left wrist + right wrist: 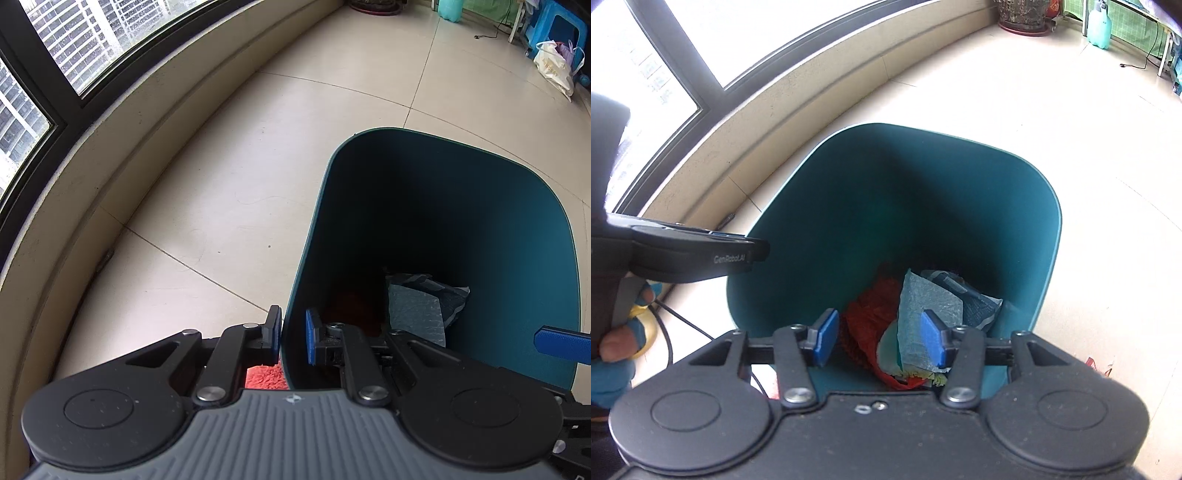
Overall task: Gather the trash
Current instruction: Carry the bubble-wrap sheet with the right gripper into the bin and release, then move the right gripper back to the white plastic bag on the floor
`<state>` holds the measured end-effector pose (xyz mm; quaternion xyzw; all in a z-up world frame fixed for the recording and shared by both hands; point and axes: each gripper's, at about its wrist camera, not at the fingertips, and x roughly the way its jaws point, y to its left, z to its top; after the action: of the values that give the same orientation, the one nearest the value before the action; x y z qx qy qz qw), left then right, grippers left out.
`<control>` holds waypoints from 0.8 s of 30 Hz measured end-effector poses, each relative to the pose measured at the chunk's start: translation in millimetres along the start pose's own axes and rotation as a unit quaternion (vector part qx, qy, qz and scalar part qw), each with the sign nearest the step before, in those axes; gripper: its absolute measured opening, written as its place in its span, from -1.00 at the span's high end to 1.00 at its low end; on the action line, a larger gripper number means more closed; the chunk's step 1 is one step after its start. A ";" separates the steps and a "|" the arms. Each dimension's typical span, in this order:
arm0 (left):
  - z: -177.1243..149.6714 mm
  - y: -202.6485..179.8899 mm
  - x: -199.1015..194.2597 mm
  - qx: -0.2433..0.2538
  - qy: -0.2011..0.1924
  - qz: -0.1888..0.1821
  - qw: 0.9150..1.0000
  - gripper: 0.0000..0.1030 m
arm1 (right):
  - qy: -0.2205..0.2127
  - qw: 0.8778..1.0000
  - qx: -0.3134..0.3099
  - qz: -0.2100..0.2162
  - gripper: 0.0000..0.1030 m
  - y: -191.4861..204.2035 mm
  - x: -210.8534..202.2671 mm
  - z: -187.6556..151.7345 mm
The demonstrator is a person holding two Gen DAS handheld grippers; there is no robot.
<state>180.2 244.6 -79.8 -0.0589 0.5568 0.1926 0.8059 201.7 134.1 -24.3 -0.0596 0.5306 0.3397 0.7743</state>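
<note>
A teal trash bin [517, 229] stands on the tiled floor and also shows in the right wrist view [960, 177]. My left gripper [291, 338] straddles the bin's near left wall, one pad outside and one inside, nearly closed on the rim. Inside the bin lie a red cloth [871, 314], a pale blue paper sheet [923, 302] and a dark blue printed wrapper [979, 299]; the paper also shows in the left wrist view [413, 306]. My right gripper [881, 338] is open and empty, hovering over the bin's opening above the trash.
A low wall and window run along the left [110, 122]. A plant pot [1023, 14], a green bottle [1099, 26], a blue stool [561, 26] and a white bag [554, 66] stand at the far end. A red fluffy mat [264, 376] lies beside the bin.
</note>
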 end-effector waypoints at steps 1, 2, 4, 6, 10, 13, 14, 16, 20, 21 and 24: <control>-0.1 -0.5 -0.1 0.000 0.000 0.001 1.000 0.75 | -0.005 1.000 0.001 0.002 0.00 -2.4 -6.6 -1.5; -0.2 -1.0 -0.2 0.001 0.000 0.002 1.000 0.75 | -0.011 1.000 0.001 0.002 -0.03 -6.6 -15.1 -3.6; -0.5 -2.5 -0.3 0.002 -0.001 0.005 1.000 0.75 | -0.020 1.000 0.004 0.002 -0.08 -15.4 -30.9 -7.6; -0.7 -3.5 -0.2 0.003 -0.002 0.008 1.000 0.75 | -0.031 0.999 0.009 0.001 -0.13 -25.6 -45.9 -11.9; -1.0 -6.0 -0.1 0.005 -0.002 0.014 1.000 0.75 | -0.049 0.998 0.022 -0.012 -0.22 -51.7 -63.6 -23.9; -1.2 -6.9 -0.1 0.006 -0.002 0.017 1.000 0.75 | -0.055 0.997 0.037 -0.025 -0.28 -78.9 -72.6 -37.5; -1.1 -6.6 0.0 0.005 -0.001 0.017 1.000 0.75 | -0.056 0.997 0.041 -0.030 -0.31 -85.5 -74.0 -40.9; -1.2 -6.7 -0.1 0.003 -0.001 0.018 1.000 0.75 | -0.055 0.996 0.053 -0.041 -0.36 -105.4 -74.9 -51.1; -1.2 -7.8 -0.5 0.003 0.000 0.022 1.000 0.75 | -0.050 0.994 0.072 -0.057 -0.55 -138.4 -66.8 -71.7; -0.8 -8.1 -0.5 0.002 0.000 0.023 1.000 0.75 | -0.046 0.994 0.078 -0.060 -0.58 -147.9 -61.4 -77.0; -0.5 -9.9 -0.6 0.004 0.000 0.027 1.000 0.75 | -0.031 0.993 0.093 -0.063 -0.70 -173.3 -40.8 -90.3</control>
<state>183.4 235.2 -80.6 -0.0412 0.5591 0.2120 0.8005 224.9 -57.7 -74.4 -0.0105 0.5311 0.2410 0.8122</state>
